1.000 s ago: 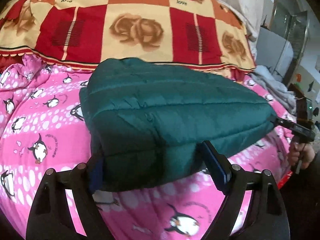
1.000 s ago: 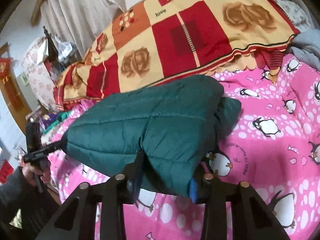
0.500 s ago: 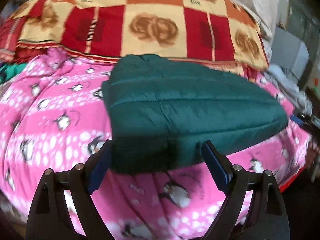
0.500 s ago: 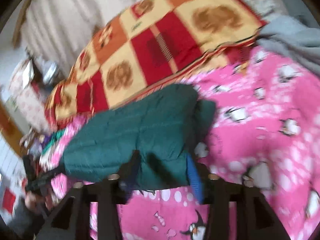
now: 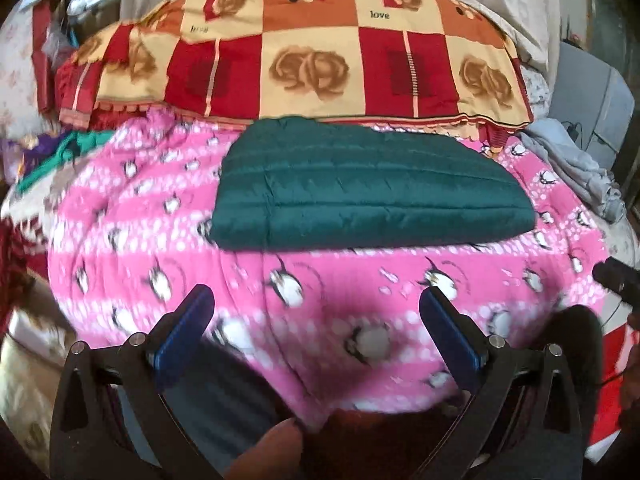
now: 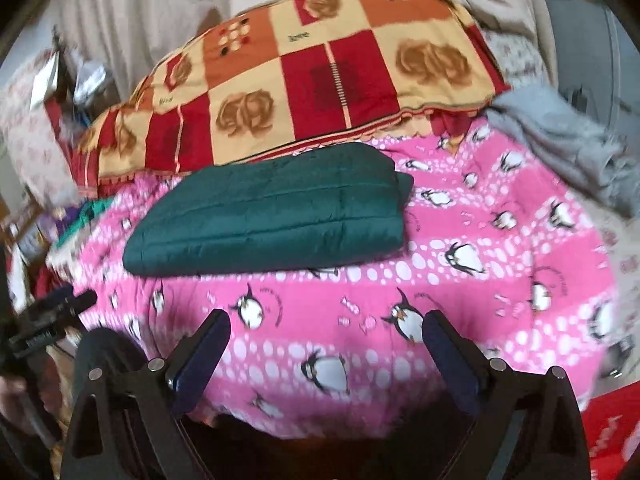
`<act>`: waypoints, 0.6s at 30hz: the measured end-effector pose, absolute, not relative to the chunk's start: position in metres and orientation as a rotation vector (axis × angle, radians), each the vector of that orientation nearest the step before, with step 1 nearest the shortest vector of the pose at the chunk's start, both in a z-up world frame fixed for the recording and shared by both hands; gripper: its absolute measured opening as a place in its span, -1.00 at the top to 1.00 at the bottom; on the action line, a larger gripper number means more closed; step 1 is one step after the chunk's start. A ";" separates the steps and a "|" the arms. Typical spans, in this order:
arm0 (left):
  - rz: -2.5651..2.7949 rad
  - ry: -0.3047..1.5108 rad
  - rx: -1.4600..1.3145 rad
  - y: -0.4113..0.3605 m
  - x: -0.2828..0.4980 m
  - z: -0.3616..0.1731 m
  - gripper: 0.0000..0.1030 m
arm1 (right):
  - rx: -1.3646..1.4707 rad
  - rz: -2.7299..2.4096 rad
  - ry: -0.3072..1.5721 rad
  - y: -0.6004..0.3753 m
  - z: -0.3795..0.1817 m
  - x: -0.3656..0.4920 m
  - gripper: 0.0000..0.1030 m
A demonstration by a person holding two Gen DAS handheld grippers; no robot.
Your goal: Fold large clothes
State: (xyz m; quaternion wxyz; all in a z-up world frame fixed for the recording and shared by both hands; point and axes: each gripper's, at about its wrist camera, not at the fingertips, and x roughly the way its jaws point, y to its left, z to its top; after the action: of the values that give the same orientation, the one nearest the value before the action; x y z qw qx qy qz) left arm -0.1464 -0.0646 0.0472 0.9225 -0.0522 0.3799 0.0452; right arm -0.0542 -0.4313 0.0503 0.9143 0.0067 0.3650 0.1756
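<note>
A dark green quilted jacket lies folded into a flat bundle on the pink penguin blanket, just in front of the checked quilt. The right wrist view shows the same jacket left of centre. My left gripper hangs well back from it, near the bed's front edge, its jaws opening wide with nothing between them. My right gripper is likewise drawn back from the jacket, jaws opening, nothing between the blue pads. The other gripper's tip shows at each view's side edge.
A red, orange and cream checked quilt is heaped behind the jacket. Grey clothing lies at the bed's right side, and green and purple cloth at its left. Clutter and furniture stand beyond the bed on both sides.
Both grippers let go of the jacket's near edge, opened wide and pulled back and up. The jacket, earlier lifted at its front, now lies flat on the blanket.
</note>
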 end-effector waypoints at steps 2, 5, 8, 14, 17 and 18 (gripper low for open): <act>0.059 0.793 -0.132 -0.069 -0.150 0.050 -0.99 | -0.044 0.351 0.718 -0.427 0.059 -0.072 -0.86; 0.084 0.822 -0.117 -0.083 -0.152 0.056 -0.99 | -0.154 0.302 0.666 -0.421 0.072 -0.093 -0.86; 0.105 0.818 -0.072 -0.099 -0.155 0.063 -0.99 | -0.185 0.309 0.657 -0.422 0.083 -0.102 -0.86; 0.087 0.794 -0.042 -0.112 -0.161 0.073 -0.99 | -0.190 0.264 0.651 -0.431 0.094 -0.104 -0.86; 0.087 0.781 -0.041 -0.112 -0.163 0.077 -0.99 | -0.152 0.237 0.676 -0.436 0.093 -0.099 -0.86; 0.090 0.780 -0.043 -0.111 -0.164 0.077 -0.99 | -0.146 0.231 0.679 -0.438 0.092 -0.098 -0.86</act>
State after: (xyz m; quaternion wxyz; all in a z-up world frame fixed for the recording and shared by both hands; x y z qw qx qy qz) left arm -0.1636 -0.1112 0.0771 0.9237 -0.0209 0.3801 0.0439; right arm -0.0981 -0.4376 0.0920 0.9338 -0.0713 0.3321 0.1128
